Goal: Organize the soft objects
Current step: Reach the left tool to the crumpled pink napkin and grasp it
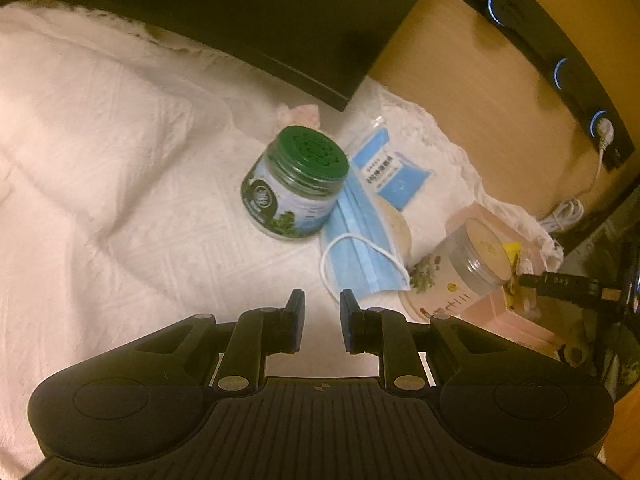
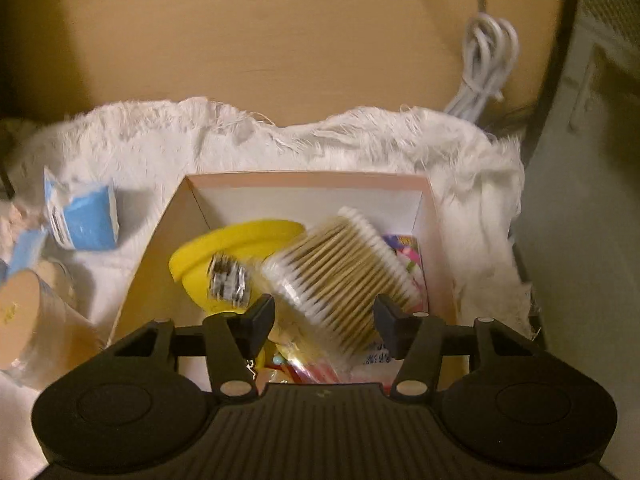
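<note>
A bundle of cotton swabs (image 2: 340, 276) lies tilted in the pink box (image 2: 304, 180), beside a yellow lid (image 2: 240, 240) — the right gripper (image 2: 325, 320) hangs just over it, jaws wide and empty. The left gripper (image 1: 322, 320), slightly parted, holds nothing near a blue face mask (image 1: 356, 240) and green-lidded jar (image 1: 292, 192) on the white cloth (image 1: 100, 140).
</note>
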Action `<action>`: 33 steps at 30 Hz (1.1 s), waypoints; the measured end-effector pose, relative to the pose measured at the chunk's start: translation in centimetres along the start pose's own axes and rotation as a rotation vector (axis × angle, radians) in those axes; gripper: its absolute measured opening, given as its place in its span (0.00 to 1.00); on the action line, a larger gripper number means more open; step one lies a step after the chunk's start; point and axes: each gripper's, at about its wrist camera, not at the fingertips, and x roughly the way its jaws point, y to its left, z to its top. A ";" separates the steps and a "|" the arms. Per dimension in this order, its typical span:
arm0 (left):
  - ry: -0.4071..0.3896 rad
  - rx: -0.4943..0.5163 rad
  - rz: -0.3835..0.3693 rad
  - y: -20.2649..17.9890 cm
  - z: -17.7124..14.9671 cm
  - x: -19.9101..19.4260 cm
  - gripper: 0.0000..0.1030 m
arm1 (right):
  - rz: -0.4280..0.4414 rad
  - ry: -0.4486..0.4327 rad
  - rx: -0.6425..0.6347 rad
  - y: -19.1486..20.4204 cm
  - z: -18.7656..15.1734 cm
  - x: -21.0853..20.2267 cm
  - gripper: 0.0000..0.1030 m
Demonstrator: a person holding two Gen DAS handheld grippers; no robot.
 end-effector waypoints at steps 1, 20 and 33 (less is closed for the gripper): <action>0.003 0.004 -0.005 0.1 0.0 0.1 0.20 | 0.003 -0.009 -0.019 0.4 0.1 -0.6 0.53; 0.041 0.120 -0.141 5.6 16.0 8.1 0.20 | 0.317 -0.170 -0.447 23.3 0.3 -10.0 0.70; 0.267 0.343 -0.148 3.7 18.1 18.0 0.21 | 0.213 -0.058 -0.461 24.7 -4.2 -8.7 0.70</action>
